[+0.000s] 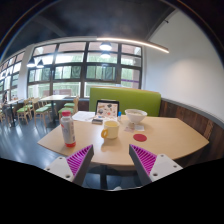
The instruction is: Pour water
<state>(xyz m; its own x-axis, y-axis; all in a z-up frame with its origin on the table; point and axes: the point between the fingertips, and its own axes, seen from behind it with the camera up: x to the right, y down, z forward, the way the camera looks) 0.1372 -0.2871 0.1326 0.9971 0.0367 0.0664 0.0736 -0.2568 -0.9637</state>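
The bottle [68,129] stands upright on the wooden table [165,138], near its edge, well ahead of my gripper [111,160] and beyond my left finger. It is clear with a red cap and a reddish band about its middle; I cannot tell how full it is. To the right of the bottle, near the table's middle, stands a yellow mug [110,129], its contents hidden from me. Right of the mug sits a white bowl [135,118], and before the bowl lies a small red disc [140,137]. Behind the mug a tablet [107,108] stands propped. My fingers are spread apart with nothing between them, the purple pads [79,157] bare.
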